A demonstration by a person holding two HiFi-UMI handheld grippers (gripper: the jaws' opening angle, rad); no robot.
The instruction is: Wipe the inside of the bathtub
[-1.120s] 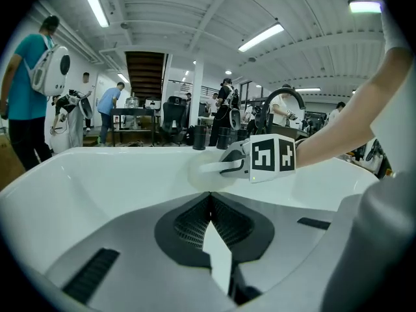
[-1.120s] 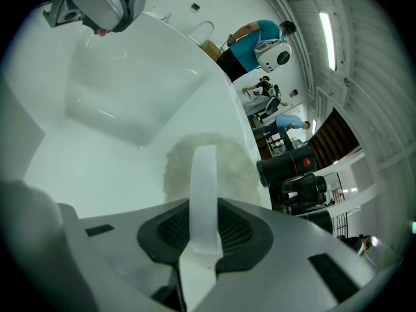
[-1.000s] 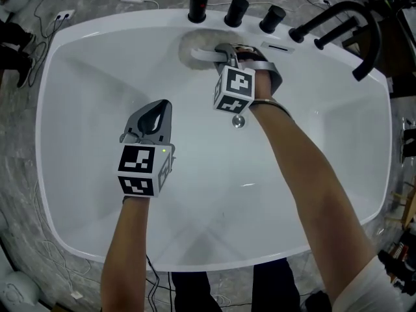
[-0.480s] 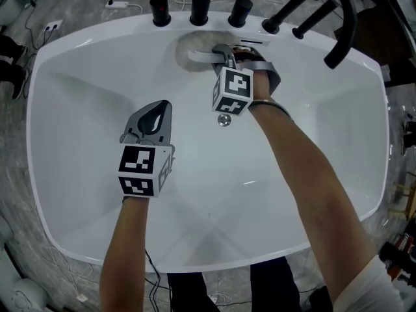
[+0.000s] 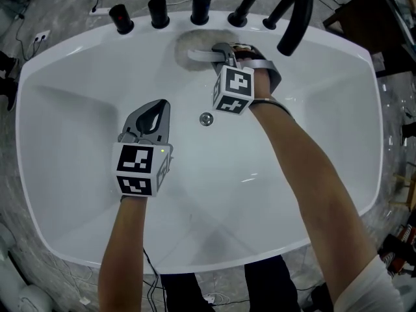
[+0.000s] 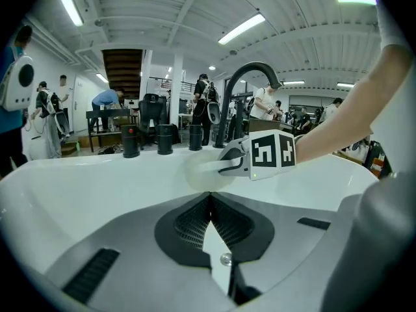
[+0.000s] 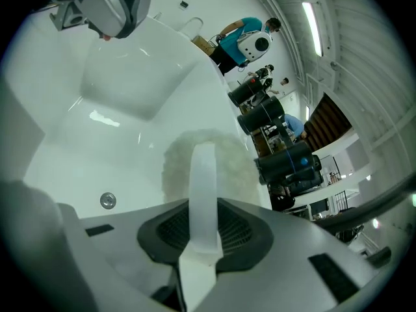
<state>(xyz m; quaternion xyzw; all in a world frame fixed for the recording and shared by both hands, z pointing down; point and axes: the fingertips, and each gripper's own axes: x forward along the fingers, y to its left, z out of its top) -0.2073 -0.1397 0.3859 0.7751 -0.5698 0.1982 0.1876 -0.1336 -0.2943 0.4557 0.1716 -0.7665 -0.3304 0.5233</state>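
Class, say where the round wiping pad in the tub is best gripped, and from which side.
Grip the flat white handle that stands out from the back of the pad, coming from the tub's open interior: the fluffy face is turned to the bathtub wall below the knobs. The right gripper is shut on it that way.

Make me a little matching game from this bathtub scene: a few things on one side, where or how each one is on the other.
Things:
1. left gripper
2. right gripper
3. drain
4. black knobs

States or places:
A. standing in a row on the far rim of the tub
B. fingers shut on the white handle of the fluffy pad
C. fingers shut, holding nothing
D. set in the tub's floor

Pairs: 1-C, 2-B, 3-D, 4-A
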